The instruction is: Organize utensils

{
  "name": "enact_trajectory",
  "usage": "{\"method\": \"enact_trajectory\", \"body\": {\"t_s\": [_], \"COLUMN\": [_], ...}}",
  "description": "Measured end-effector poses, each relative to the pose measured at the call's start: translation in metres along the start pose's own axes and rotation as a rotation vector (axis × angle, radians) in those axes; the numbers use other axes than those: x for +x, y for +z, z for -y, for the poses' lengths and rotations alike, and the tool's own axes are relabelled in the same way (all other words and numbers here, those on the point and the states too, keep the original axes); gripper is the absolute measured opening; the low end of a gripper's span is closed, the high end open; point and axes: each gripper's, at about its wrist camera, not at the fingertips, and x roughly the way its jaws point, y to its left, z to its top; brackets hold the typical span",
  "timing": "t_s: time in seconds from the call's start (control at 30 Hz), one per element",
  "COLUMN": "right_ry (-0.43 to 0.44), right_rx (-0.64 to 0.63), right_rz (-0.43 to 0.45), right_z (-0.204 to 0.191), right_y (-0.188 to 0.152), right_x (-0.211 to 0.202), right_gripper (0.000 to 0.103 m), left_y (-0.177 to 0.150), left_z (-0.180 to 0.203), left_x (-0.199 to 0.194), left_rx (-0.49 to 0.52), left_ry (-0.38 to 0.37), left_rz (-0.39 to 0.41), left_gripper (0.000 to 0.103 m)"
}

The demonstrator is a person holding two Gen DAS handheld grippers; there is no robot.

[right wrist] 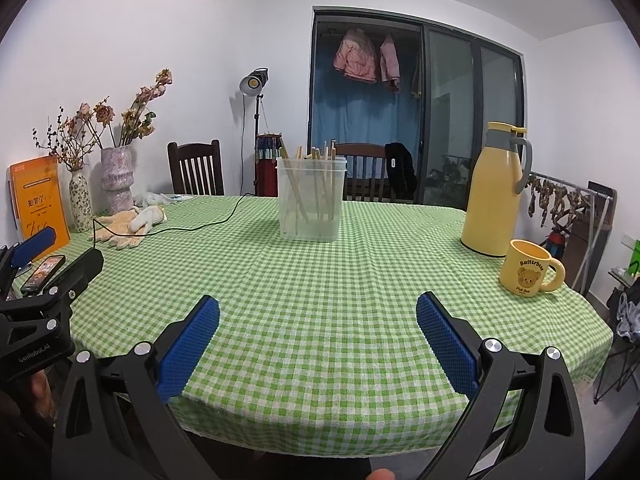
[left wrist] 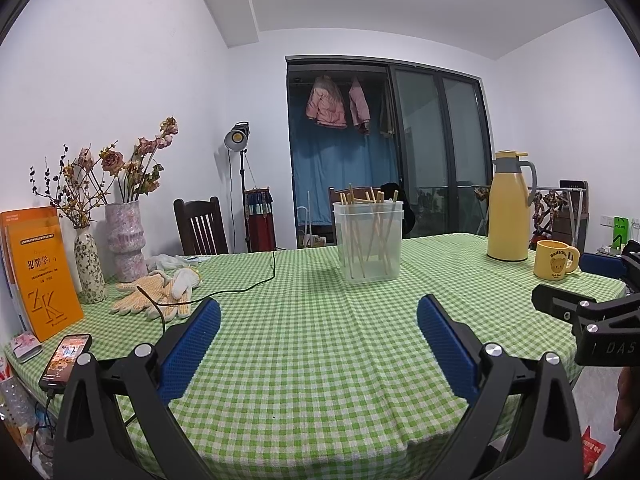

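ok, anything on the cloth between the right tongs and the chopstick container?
Nothing. In the right wrist view, only bare green checked tablecloth runs from the open right tongs to the clear container holding chopsticks.

- The left tool point(left wrist: 319, 318) has its jaws spread wide, with nothing between the blue pads point(left wrist: 192, 350).
- It points level across the worktop point(left wrist: 320, 380), above the near edge.
- The right tool point(right wrist: 318, 318) is likewise spread wide and holds nothing; its blue pads point(right wrist: 448, 344) are bare.
- It too points forward over the near edge of the worktop.
- The two tools sit side by side and apart: the right one shows at the right edge of the left wrist view, and the left one at the left edge of the right wrist view.
- A fingertip point(right wrist: 382, 474) shows at the bottom of the right wrist view.
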Motion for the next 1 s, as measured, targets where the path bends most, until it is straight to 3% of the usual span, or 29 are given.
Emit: {"method": "enact_trajectory", "body": {"t_s": [1.0], "right_ry": [-0.004], "right_rx": [-0.016], "right_rz": [-0.006], "right_z": [-0.0021], "right_y": [-0.0053], "right_x": [0.0023], "right_gripper": [0.095], "left_y": [-0.0004], "left_z": [-0.0040], "left_x": [-0.0003], "left_rx": [-0.019], "left_ry": [0.012], "left_rz": [0.018], "left_gripper": [0.096]}}
